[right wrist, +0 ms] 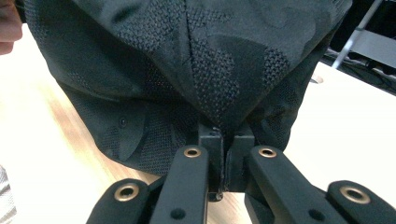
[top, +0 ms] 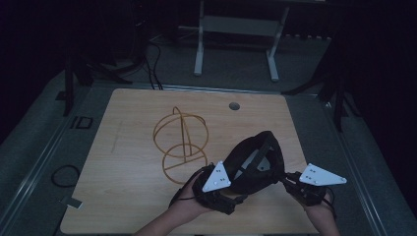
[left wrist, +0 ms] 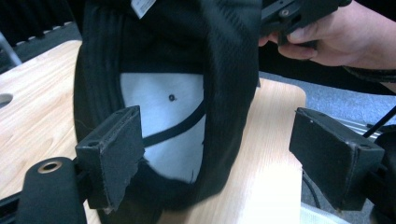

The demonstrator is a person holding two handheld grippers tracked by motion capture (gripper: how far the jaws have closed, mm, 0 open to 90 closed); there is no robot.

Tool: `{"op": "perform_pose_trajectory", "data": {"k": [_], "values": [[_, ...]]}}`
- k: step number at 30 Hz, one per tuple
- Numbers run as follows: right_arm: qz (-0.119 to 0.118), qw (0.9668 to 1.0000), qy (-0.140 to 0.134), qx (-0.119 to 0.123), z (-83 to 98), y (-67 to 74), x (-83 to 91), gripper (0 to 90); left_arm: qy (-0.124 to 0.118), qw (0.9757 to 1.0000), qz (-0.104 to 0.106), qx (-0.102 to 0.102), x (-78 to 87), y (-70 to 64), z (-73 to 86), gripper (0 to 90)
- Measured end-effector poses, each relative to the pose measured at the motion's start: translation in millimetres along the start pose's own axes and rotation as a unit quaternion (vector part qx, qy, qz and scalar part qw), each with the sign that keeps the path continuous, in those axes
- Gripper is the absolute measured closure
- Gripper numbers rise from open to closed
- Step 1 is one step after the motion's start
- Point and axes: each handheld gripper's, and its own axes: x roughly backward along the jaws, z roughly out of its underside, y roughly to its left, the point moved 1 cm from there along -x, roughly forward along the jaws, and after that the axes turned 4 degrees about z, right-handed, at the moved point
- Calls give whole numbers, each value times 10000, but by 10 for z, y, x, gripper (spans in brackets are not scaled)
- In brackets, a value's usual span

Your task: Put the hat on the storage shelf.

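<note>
Cap [top: 253, 160], black, held above counter [top: 128, 196] near its front right corner, wire stand [top: 181, 142] near counter centre. High view: left gripper [top: 221, 194] at cap's front, right gripper [top: 295, 184] at its right side.

Left gripper view: fingers [left wrist: 112, 156] wide, straddling cap rim [left wrist: 224, 116], not pressing. Best closed on rim only, clear of white lining [left wrist: 163, 116].

Right gripper view: fingers [right wrist: 219, 154] pinched tight on cap fabric [right wrist: 210, 84]. Open room toward stand; right counter edge close.

Each black tool [top: 231, 196] carries a grey triangular plate and brass-ringed screws.
</note>
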Motion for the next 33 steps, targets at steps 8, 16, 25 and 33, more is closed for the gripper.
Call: {"op": "perform_pose_trajectory", "data": {"k": [8, 16, 25, 33], "values": [[4, 10000, 23, 71, -31, 15, -2, 884, -55, 9999, 133, 44, -191, 67, -122, 333], [6, 10000, -18, 32, -39, 7, -2, 884, -235, 9993, 231, 173, -243, 130, -156, 625], [-74, 9999, -54, -47, -16, 30, 5, 882, -202, 9987, 474, -29, -211, 99, -164, 885], [-178, 9991, -167, -337, -15, 19, 52, 847, -365, 9983, 446, -82, -152, 175, -182, 890]]}}
